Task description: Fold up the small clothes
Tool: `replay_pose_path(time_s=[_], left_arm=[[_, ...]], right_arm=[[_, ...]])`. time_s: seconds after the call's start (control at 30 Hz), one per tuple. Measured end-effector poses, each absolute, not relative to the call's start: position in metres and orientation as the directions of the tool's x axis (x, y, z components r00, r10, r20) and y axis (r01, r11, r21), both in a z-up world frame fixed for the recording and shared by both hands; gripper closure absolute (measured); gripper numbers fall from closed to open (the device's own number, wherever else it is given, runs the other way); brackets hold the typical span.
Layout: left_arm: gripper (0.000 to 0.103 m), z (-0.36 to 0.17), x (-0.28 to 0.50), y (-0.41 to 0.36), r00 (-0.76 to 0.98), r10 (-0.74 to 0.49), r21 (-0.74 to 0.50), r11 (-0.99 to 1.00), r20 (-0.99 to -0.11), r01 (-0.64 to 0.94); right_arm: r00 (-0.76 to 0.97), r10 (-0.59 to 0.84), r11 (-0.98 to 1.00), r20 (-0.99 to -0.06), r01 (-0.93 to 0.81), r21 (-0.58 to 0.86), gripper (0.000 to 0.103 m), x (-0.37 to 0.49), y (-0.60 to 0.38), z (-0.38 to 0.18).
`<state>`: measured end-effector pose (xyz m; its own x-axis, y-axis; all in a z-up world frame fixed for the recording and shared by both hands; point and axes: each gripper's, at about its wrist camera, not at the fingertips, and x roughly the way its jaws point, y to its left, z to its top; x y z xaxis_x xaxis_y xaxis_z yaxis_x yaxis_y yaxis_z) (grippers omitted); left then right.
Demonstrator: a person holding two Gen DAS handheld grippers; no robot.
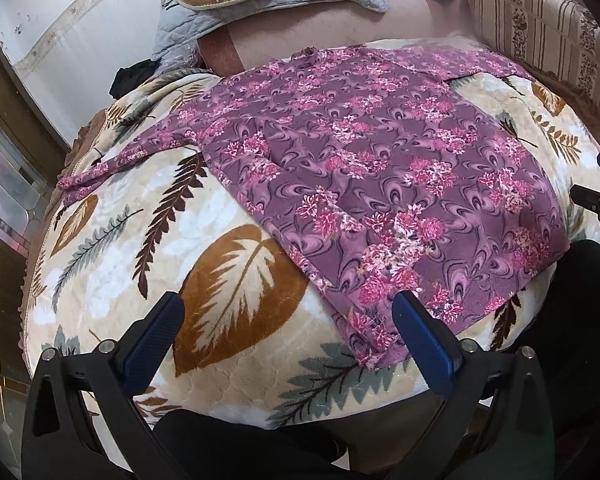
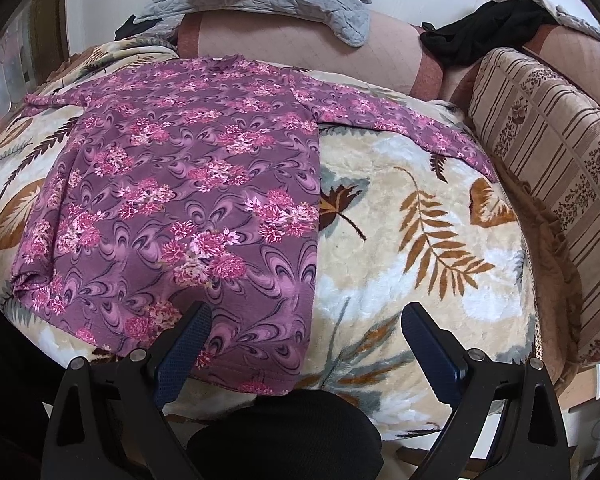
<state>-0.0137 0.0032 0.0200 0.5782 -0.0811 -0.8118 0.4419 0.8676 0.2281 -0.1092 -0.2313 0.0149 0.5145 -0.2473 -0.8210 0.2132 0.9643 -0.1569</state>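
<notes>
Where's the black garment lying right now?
Right wrist view, top right: the black garment lies crumpled on the pink bolster, just above the striped cushion.

purple floral top (image 2: 188, 200): matt knit cloth | blanket (image 2: 412, 240): plush, slightly glossy fleece

The leaf-print blanket (image 2: 400, 216) lies bare to the right of the purple floral top (image 2: 188, 200), leaving open room there; only the top's right sleeve (image 2: 400, 124) crosses its far part. A striped cushion (image 2: 548, 168) walls off the right edge. At the back, a pink bolster (image 2: 284, 48) and grey quilted pad (image 2: 300, 0) block the way. Left of the top (image 1: 380, 168), the blanket (image 1: 140, 280) is free up to the left sleeve (image 1: 120, 160); past the bed's edge seems to be a wall.
</notes>
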Motion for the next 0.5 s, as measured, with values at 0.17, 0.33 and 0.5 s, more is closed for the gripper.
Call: replay_pose_path(time_s=[0.17, 0.33, 0.5], left_arm=[[0.0, 0.018, -0.011, 0.002, 0.567, -0.08, 0.222, 0.868, -0.82, 0.444], [0.0, 0.017, -0.011, 0.0, 0.561, -0.082, 0.218, 0.867, -0.824, 0.448], [0.0, 0.022, -0.004, 0.008, 0.534, -0.118, 0.161, 0.88, -0.837, 0.446]], right_arm=[[0.51, -0.229, 0.966, -0.829, 0.222, -0.13, 0.006, -0.109, -0.235, 0.012], [0.506, -0.219, 0.966, -0.834, 0.23, -0.114, 0.006, -0.11, -0.239, 0.009], [0.505, -0.213, 0.966, -0.836, 0.238, -0.102, 0.006, -0.109, -0.242, 0.008]])
